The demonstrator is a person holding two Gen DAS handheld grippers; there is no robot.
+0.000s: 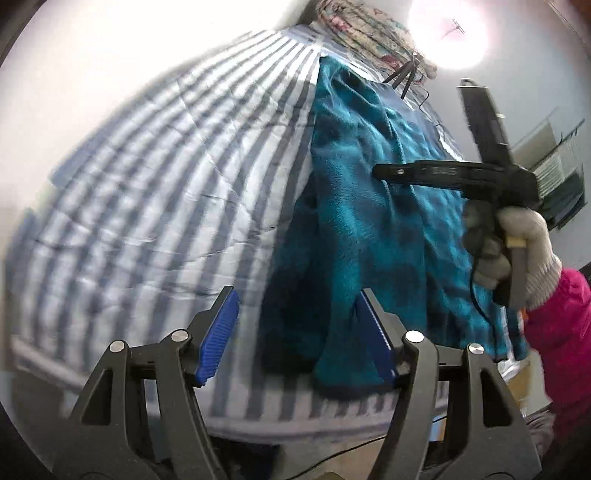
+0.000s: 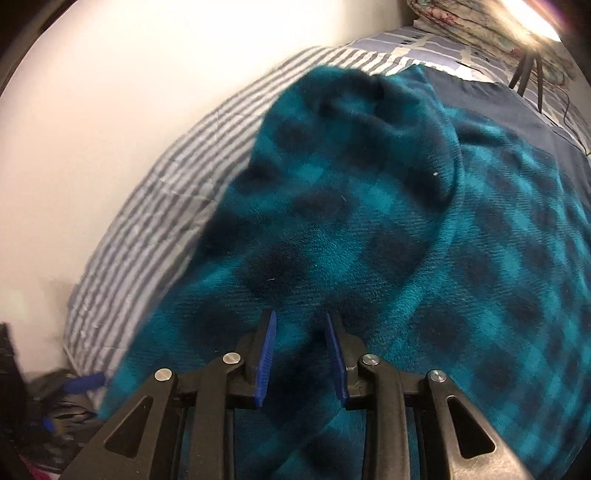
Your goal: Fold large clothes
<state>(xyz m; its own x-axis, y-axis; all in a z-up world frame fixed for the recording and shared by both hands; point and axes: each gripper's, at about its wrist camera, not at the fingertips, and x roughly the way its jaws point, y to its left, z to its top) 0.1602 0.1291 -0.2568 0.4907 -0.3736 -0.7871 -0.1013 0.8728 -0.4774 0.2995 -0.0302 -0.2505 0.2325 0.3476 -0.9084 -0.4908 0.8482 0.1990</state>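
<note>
A teal and dark-blue checked fleece garment (image 1: 369, 206) lies on a bed with a blue-and-white striped cover (image 1: 155, 177). My left gripper (image 1: 295, 328) is open and empty above the bed's near edge, its right finger by the garment's lower hem. The right gripper (image 1: 384, 171) shows in the left wrist view, held by a gloved hand over the garment. In the right wrist view the garment (image 2: 369, 221) fills the frame, a folded flap bulging at the top. My right gripper (image 2: 301, 334) has its jaws partly apart with a ridge of the fleece between the blue pads.
A floral bundle of bedding (image 1: 373, 33) lies at the head of the bed by a bright lamp (image 1: 447, 33). A black tripod (image 1: 406, 79) stands there. A white wall (image 2: 110, 110) runs along the bed's far side. Dark clutter (image 2: 44, 413) lies on the floor.
</note>
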